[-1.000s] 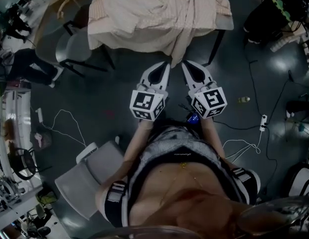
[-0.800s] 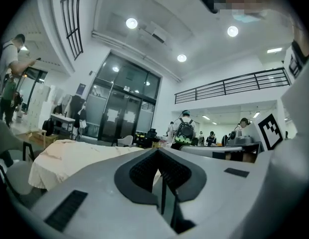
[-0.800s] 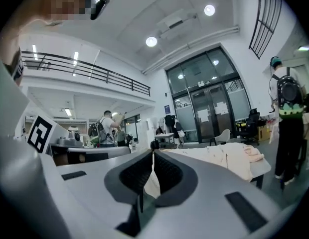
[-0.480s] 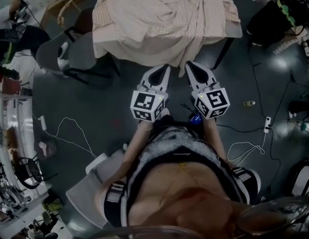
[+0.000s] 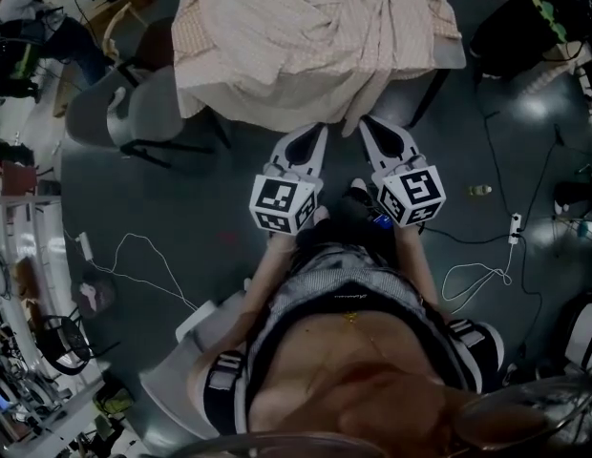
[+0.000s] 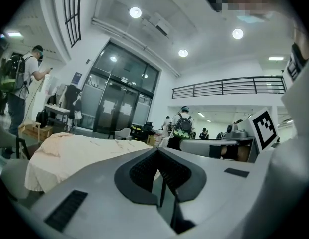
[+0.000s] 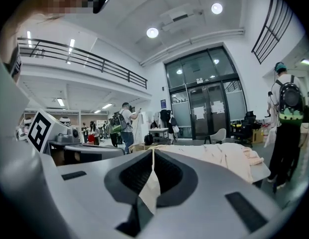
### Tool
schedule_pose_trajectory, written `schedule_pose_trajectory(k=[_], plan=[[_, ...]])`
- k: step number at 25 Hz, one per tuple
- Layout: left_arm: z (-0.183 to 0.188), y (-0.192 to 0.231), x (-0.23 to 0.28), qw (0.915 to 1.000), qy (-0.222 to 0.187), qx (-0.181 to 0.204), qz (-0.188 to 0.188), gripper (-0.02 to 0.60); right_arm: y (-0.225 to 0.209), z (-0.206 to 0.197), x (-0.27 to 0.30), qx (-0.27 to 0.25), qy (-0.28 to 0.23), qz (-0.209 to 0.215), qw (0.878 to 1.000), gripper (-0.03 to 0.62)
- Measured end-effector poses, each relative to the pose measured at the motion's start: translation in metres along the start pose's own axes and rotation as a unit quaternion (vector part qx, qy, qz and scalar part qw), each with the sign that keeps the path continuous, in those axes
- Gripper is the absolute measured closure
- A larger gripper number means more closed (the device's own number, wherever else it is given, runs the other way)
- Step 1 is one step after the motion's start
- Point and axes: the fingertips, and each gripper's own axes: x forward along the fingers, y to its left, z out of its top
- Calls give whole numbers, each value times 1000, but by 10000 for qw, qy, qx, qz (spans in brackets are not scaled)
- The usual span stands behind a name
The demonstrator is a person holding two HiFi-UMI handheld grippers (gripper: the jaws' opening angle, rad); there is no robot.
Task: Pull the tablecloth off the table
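Nearest, the left gripper [image 5: 318, 130] has its jaws pressed together beside the hanging edge of the tablecloth [image 5: 306, 36]. The right gripper [image 5: 366, 122] pinches a fold of it. Beyond, the rumpled cream cloth covers most of the table [image 5: 451, 55].

Your head camera looked steeply down; both gripper cameras, low and close, faced along their jaws onto the same cloth [image 5: 306, 36].
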Motion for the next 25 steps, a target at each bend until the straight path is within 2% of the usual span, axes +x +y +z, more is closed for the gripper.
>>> schedule_pose_trajectory(k=[7, 15, 25], plan=[[3, 17, 29, 9999, -10, -13, 160, 574, -22, 2, 29, -11, 27, 155, 9999, 528], [30, 37, 98, 9997, -89, 98, 222, 574, -68, 23, 78, -32, -8, 452, 9990, 528], [47, 41, 175, 9994, -2, 125, 318, 574, -132, 46, 114, -165, 28, 664, 9977, 528]])
